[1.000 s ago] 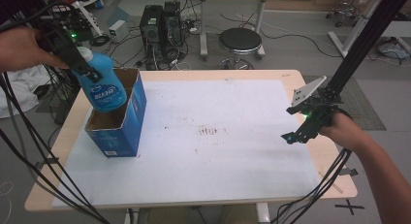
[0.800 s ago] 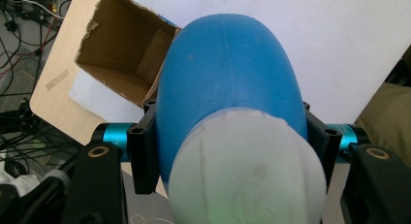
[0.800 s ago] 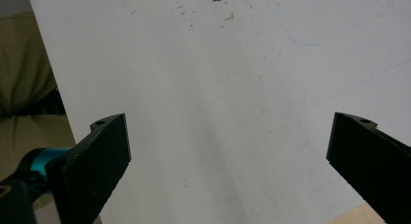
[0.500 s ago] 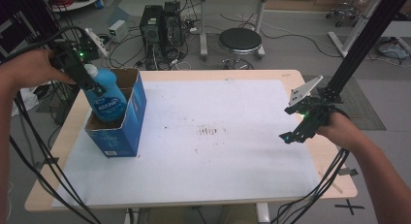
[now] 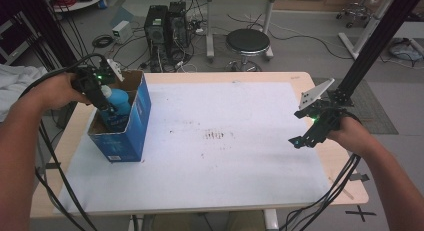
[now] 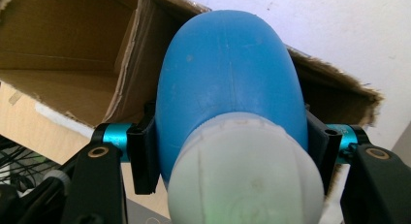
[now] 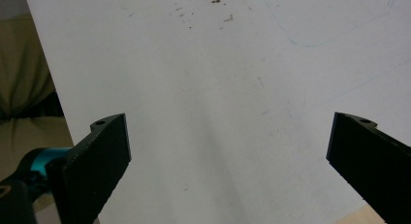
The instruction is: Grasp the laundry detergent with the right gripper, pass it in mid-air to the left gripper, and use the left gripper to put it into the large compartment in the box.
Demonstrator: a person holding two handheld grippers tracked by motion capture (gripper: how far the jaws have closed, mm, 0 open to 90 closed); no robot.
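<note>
My left fingers (image 6: 232, 161) clamp the blue plastic bottle with the white cap (image 6: 228, 88), which sits partly inside the open blue cardboard box (image 5: 137, 116) at the worktop's (image 5: 225, 161) left side. My right fingers (image 7: 228, 156) stand wide apart above the white worktop, holding nothing.

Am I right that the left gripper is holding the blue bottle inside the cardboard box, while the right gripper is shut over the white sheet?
Not quite: the right gripper is open, its jaws standing wide apart over the white sheet, as the right gripper view shows. The rest holds: the left gripper is clamped on the blue bottle, inside the cardboard box.
</note>
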